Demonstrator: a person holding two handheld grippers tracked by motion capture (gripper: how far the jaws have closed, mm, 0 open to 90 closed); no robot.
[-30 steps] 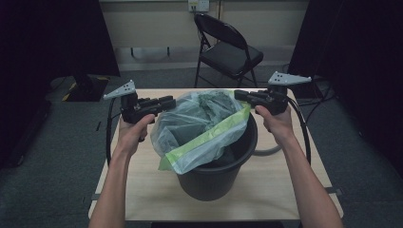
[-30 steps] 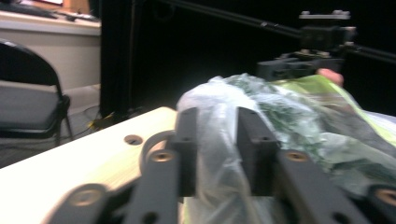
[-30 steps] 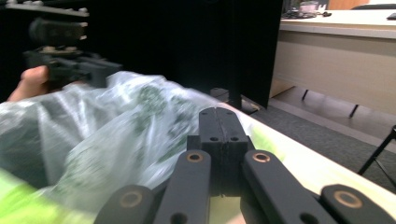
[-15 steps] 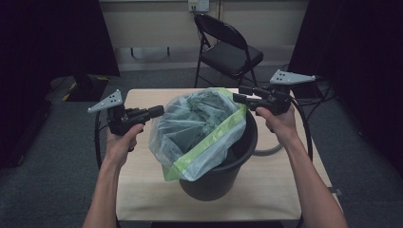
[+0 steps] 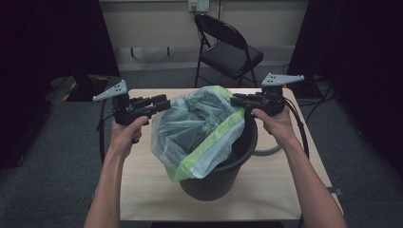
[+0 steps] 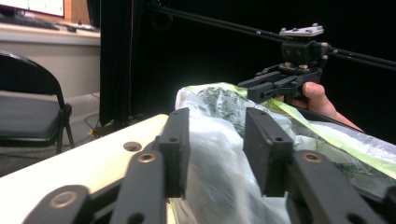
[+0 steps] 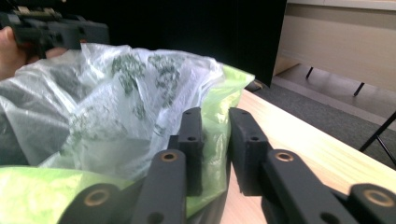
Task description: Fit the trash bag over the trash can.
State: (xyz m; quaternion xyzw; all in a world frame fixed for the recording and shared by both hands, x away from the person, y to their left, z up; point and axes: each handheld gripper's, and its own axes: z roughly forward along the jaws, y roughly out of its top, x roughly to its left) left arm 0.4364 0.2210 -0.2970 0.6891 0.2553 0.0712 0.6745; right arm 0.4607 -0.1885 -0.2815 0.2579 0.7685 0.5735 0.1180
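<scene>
We are working at a pale wooden table (image 5: 142,199) with a black bucket (image 5: 223,183) standing on it, and a clear bag with a green hem (image 5: 199,137) is billowing out of the bucket's mouth, its hem draped over the near rim. We judge that we are fitting the bag as a liner, so the hem needs spreading evenly round the rim: each side should be pinched close to the green band and drawn outward and down together, without tearing the thin film.

The left gripper (image 5: 161,103) is hovering at the bag's left side; its jaws have just been opening and are standing partly apart, film bulging between them without being pinched. The right gripper (image 5: 236,100) is sitting at the far right rim; its jaws have just been closing to a narrow gap, the green hem lying just beside one pad, not clearly clamped.
</scene>
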